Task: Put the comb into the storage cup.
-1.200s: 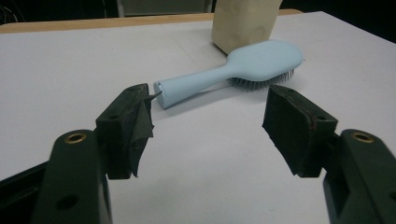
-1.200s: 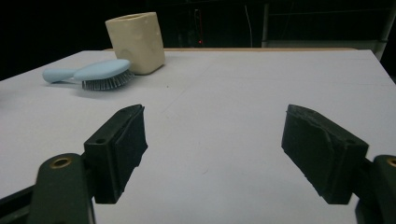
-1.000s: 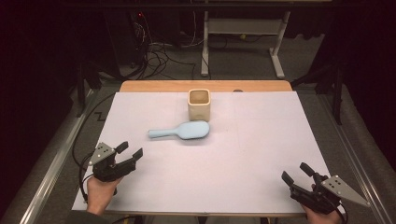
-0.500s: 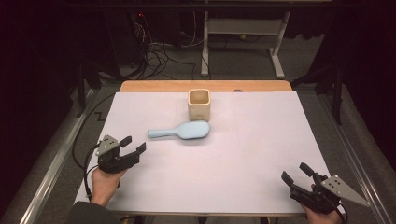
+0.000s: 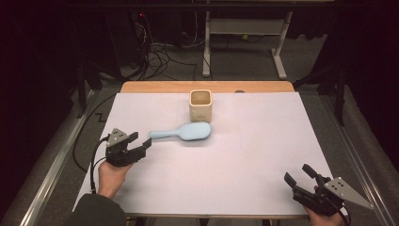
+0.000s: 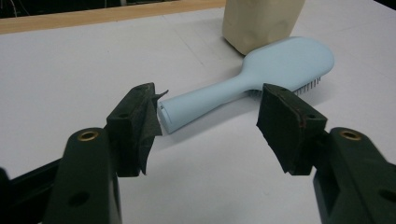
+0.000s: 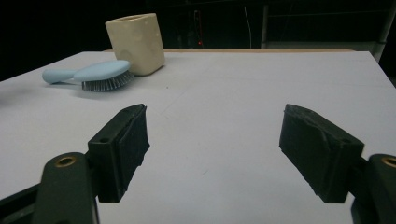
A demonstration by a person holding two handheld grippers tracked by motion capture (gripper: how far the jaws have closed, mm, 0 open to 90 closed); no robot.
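The left tongs [image 5: 141, 147] stand open just short of the hairbrush [image 5: 183, 132], and their jaws have just been closing a little with nothing pressed between the pads. In the left gripper view the two black jaws rise either side of the brush's handle end, whose blunt tip lies just beyond the foam-like, slightly frayed pad [image 6: 140, 122] on the left; the brush [image 6: 261, 77] is not touched. The right tongs [image 5: 299, 176] are open too, with nothing between them, hovering low over the near right corner of the counter [image 5: 263, 155], well apart from the brush. A grey three-cornered plate sits on top of each.

The hairbrush is smooth pale-blue plastic, a rounded oval head tapering to a straight handle. It lies flat, back up, with short grey bristles showing under the head's edge in the right gripper view [image 7: 100, 74]. In the high view, its long axis runs nearly across the counter, slightly slanted: the handle points toward the left tongs and the head lies toward the middle, just in front of the cup [image 5: 201, 104].

The cup is a cream, matte, square-sided container with rounded corners and an open top, upright, beyond the brush head and very near it; whether they touch cannot be told. The counter is covered by a flat white sheet, with a strip of light wood [image 5: 155, 87] bare along the far edge beyond the cup.
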